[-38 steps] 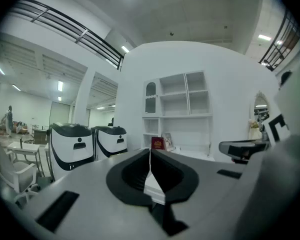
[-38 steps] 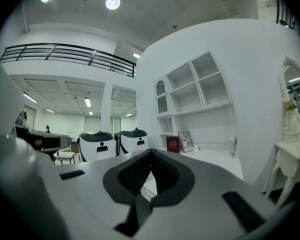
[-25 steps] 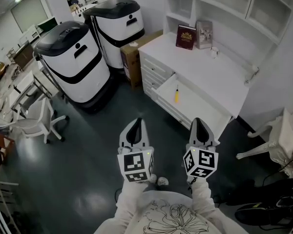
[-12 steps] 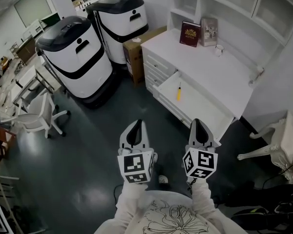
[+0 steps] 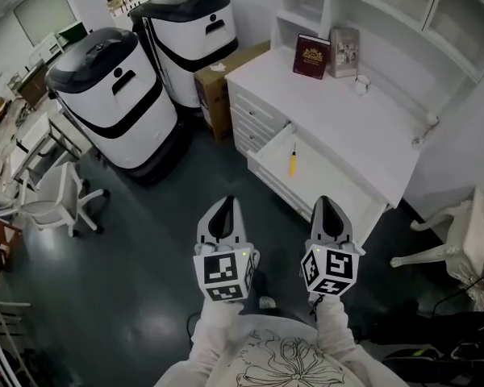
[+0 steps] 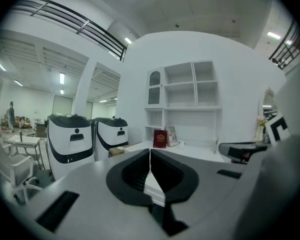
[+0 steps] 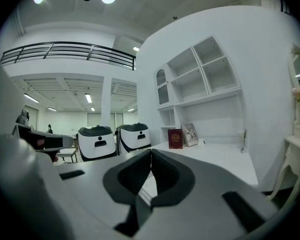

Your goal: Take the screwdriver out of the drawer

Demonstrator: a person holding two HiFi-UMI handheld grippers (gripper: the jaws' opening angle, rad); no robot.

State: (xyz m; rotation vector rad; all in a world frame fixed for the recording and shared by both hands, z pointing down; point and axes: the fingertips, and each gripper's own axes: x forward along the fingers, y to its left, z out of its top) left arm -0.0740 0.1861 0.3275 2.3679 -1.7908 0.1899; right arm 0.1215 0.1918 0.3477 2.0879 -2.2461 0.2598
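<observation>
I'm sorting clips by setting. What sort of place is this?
Probably a robotics lab or workshop with a mock home corner: two large white-and-black machines stand beside a white desk with an open drawer, and an office chair and worktables sit at left.

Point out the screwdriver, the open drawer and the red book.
screwdriver point(image 5: 292, 163), head view, on its yellow handle.
drawer point(image 5: 335, 185), head view, on its bare bottom.
red book point(image 5: 310, 56), head view, on its front cover.
</observation>
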